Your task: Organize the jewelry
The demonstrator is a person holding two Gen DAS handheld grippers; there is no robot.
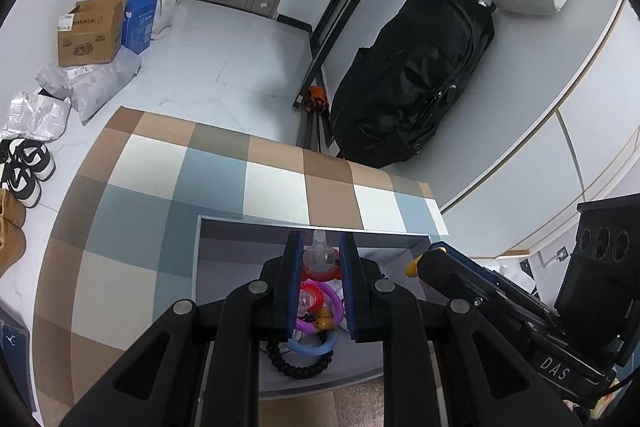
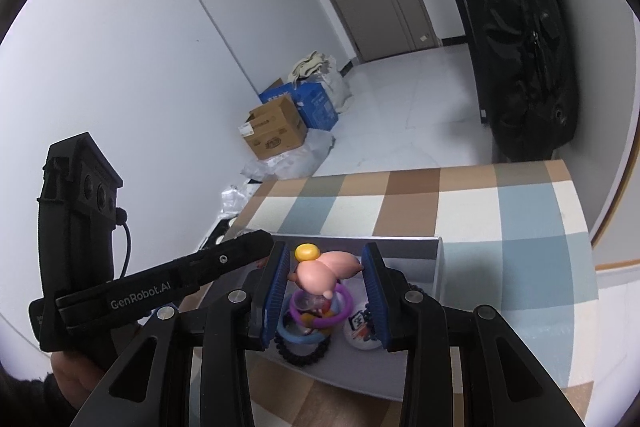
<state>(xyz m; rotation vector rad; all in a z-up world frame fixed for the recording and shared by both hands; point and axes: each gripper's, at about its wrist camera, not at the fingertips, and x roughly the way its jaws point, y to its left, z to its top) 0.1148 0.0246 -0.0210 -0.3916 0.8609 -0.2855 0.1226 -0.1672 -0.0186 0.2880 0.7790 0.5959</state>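
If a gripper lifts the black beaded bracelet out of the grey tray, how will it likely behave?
The black beaded bracelet looks like strung round beads, so probably floppy, sagging from one pinch point. The blue ring lies over it, so lifting may drag that along. Smooth beads may slip between the fingers.

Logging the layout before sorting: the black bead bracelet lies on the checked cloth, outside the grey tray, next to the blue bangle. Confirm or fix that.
Wrong place. The black bead bracelet lies inside the grey tray, not out on the checked cloth. It is next to the blue bangle, as you said. The right wrist view shows it near the tray's front edge.
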